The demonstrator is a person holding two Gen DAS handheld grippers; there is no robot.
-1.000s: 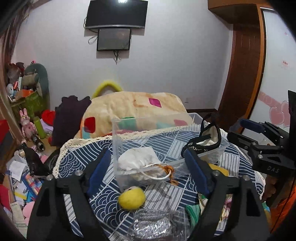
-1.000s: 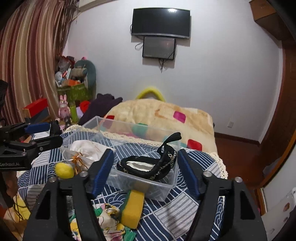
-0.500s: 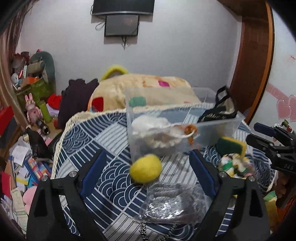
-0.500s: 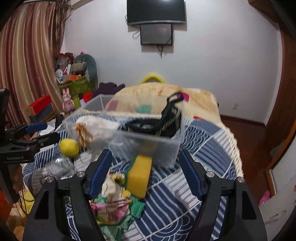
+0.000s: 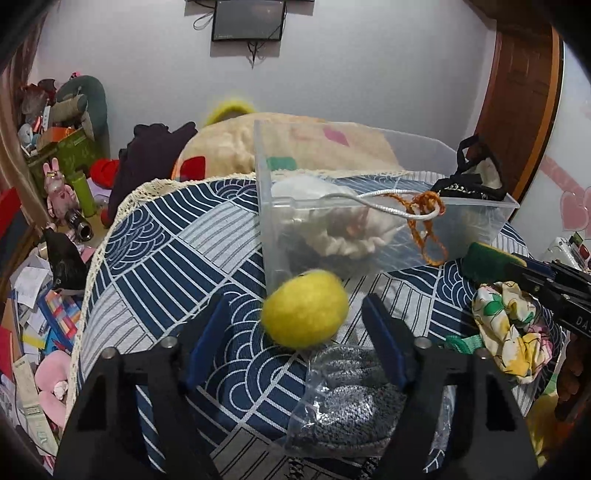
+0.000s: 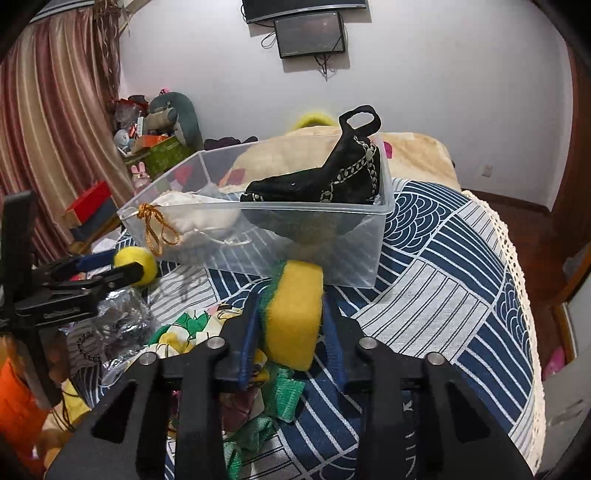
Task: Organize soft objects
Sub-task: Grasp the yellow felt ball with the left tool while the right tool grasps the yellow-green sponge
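I see a dark flat screen (image 6: pixel 309 34) mounted on the white wall, with a striped reddish curtain (image 6: pixel 55 122) at the left. Below it sits a green cardboard box (image 6: pixel 164 157) heaped with stuffed toys, and a pink rabbit figure (image 5: pixel 59 186) stands on the cluttered floor beside a brown wooden door (image 5: pixel 517 96).

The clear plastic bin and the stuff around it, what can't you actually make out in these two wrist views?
- Clear plastic bin, left wrist view: its cloudy wall blurs the white drawstring pouch and the dark item under it.
- Yellow sponge with green backing, right wrist view: the fingers cover both its sides, so contact is unclear.
- Grey mesh item in a clear bag, left wrist view: the crinkled plastic hides what it is.
- Yellow felt ball, left wrist view: motion-blurred.
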